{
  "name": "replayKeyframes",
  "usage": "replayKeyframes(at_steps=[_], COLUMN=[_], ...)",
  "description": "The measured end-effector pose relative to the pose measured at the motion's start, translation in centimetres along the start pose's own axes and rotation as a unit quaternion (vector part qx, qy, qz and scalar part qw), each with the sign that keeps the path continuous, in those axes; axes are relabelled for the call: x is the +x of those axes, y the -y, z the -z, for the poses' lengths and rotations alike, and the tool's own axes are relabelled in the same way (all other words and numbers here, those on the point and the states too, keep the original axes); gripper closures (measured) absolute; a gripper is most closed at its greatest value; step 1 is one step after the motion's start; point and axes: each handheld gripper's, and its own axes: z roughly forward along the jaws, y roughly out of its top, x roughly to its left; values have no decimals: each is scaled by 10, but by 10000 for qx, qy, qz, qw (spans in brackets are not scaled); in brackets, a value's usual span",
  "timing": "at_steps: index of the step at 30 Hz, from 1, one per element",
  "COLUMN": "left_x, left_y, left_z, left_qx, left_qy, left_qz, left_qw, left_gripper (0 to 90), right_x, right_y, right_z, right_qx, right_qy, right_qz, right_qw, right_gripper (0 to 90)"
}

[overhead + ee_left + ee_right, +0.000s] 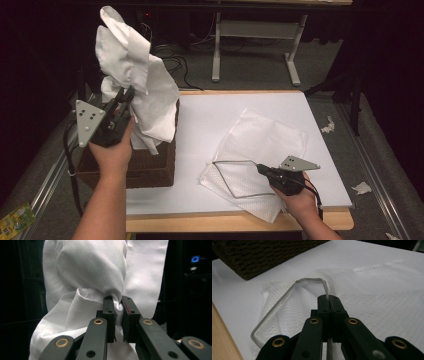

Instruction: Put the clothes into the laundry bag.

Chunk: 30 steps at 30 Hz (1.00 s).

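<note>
No legible text, label, brand, number or sign appears in any view. The yellow-green printed packet on the floor, left of the counter, carries markings too small to read. The red mark on the left claw, seen in the left gripper view, forms no readable character.

The basket stands on the table's left edge, with the cloth bunched above it (held up by the left gripper); the mesh bag lies to its right, toward the table's near right corner
</note>
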Motion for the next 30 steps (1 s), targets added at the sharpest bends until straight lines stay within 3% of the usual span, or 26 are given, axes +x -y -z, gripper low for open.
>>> replayKeyframes(at_steps=[12,17,23,25,30], left_x=[-51,-76,-106,-112,-123], left_y=[-5,-12,-13,-12,-6], left_z=[-28,-38,-43,-43,-36], left_qx=[-178,-295,-386,-411,-286], left_qy=[610,913,1300,1362,1584], left_qz=[214,255,391,321,374], left_qw=[9978,9951,9900,9893,9863], left_gripper=[830,830,830,830,829], right_x=[-1,-1,-1,-1,-1], right_y=[0,0,0,0,0], right_z=[1,0,1,0,1], right_qx=[10,10,24,5,-7], right_qy=[4,4,-7,1,1], right_qz=[10,3,0,2,8], right_qw=[10000,10000,10000,10000,10000], right_gripper=[897,897,898,898,898])
